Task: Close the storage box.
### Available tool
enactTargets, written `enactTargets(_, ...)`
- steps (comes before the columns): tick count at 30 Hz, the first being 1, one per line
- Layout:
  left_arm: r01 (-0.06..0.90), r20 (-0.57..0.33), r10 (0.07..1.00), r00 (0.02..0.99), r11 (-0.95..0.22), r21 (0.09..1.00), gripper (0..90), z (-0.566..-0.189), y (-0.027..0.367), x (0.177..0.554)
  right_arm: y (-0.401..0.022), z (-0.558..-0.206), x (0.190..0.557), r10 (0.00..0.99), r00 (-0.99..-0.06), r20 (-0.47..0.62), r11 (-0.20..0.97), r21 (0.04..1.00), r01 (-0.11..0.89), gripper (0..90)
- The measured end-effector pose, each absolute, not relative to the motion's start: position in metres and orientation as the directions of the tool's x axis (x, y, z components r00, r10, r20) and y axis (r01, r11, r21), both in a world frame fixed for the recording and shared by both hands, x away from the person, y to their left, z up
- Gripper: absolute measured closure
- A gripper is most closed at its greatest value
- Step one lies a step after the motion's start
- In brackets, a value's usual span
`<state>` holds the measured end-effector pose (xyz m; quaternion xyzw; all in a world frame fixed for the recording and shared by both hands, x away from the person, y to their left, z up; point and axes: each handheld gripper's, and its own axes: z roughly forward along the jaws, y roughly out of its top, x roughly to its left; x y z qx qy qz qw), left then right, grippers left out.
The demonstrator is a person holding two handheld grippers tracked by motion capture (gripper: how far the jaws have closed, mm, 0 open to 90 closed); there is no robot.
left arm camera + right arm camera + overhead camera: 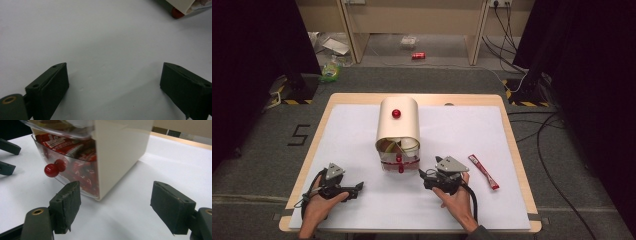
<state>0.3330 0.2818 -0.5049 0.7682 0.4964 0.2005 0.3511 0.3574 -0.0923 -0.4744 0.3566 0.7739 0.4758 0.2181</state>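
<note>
Table (362,101): light wood edge, covered by a white sheet (462,135)

Cream storage box (398,120): rounded top with a red knob (396,113), standing at the middle of the sheet, open front toward the person; cups or pods visible in the upper part

Clear drawer (400,164): at the box's base, pulled partly out, fitted with a red ball handle (51,170), packed with red sachets (62,145)

Loose red sachet (483,171): flat on the sheet, to the right of the box, just beyond the right hand, apart from drawer and jaws

Left gripper (357,188): held low at the near left of the sheet, well apart from the box; jaws spread wide, bare sheet between them; corner of the box and a red knob at the upper right of the left gripper view

Right gripper (422,175): near right of the drawer, pointing at the box's front corner; jaws spread wide, nothing pinched, pads (67,202) clear of the drawer wall and the box side; the other gripper's jaws at the left edge of the right gripper view

Floor beyond the table: red can (418,56), cables (542,135)
</note>
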Motion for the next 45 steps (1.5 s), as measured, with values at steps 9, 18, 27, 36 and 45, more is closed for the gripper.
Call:
enactTargets(9,0.622,-0.042,0.904,0.426,-0.259,0.739,7.5,-0.505,0.282,0.333,-0.108,-0.470,0.362,0.774,-0.633,0.020,0.275,0.890,0.364,25.1)
enactTargets(18,0.622,-0.043,0.904,0.426,-0.258,0.739,7.5,-0.505,0.282,0.333,-0.120,-0.459,0.363,0.778,-0.628,0.024,0.268,0.891,0.366,25.1)
enactTargets(27,0.622,-0.043,0.904,0.426,-0.258,0.739,7.5,-0.505,0.282,0.333,-0.137,-0.455,0.367,0.793,-0.609,0.023,0.272,0.881,0.387,25.0)
enactTargets(36,0.622,-0.042,0.904,0.426,-0.259,0.739,7.5,-0.505,0.282,0.333,-0.155,-0.456,0.363,0.807,-0.590,0.028,0.263,0.877,0.402,24.9)
enactTargets(45,0.622,-0.043,0.904,0.426,-0.258,0.739,7.5,-0.505,0.282,0.333,-0.171,-0.456,0.359,0.818,-0.574,0.025,0.261,0.875,0.409,24.8)
